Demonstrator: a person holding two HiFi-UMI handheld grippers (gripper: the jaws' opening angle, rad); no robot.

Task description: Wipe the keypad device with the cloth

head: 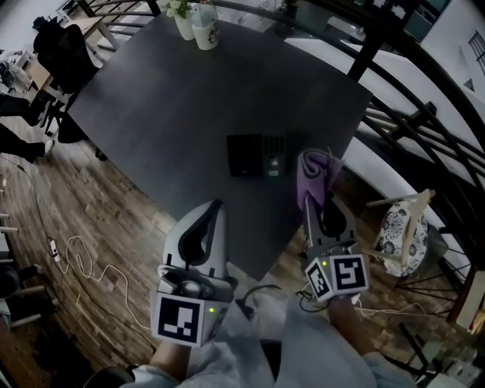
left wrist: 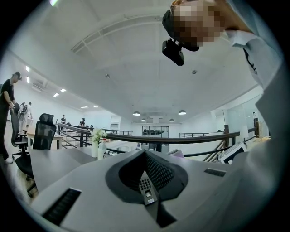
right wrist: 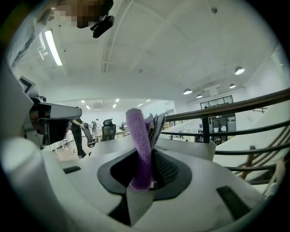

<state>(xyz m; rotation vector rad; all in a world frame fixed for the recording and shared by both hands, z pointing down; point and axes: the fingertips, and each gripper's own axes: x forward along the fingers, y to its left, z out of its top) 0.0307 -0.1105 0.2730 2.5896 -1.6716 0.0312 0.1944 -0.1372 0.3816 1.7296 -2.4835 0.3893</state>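
**Keypad near the table's right edge, cloth pinched beside it**

The keypad device [head: 256, 155] lies flat on the dark table [head: 167, 114], close to the right edge and not far from the corner that points toward the person. It is a flat, black rectangle. Its left part is a plain panel, and its right part carries rows of small keys with a pale patch at the near end.

Just to its right, a narrow strip of tabletop away, is the cloth [head: 318, 176]. It is purple, soft and napped, folded into a thick roll, and sits about over the table's edge. I cannot tell whether it touches the surface. The right gripper [head: 320, 201] pinches it between ribbed black pads, with the roll standing up past the jaw tips.

The left gripper [head: 217, 204] hangs over the near-left edge, well apart from the device. Its jaws are drawn together on nothing, and a sliver of the keys shows through the thin slit between them.

Left of and beyond the device the matt grey top is bare up to a white vase [head: 184, 23] and cup [head: 206, 32] at the far corner. A dark railing [head: 424, 114] runs beyond the right edge, and plank floor [head: 98, 220] lies to the left.
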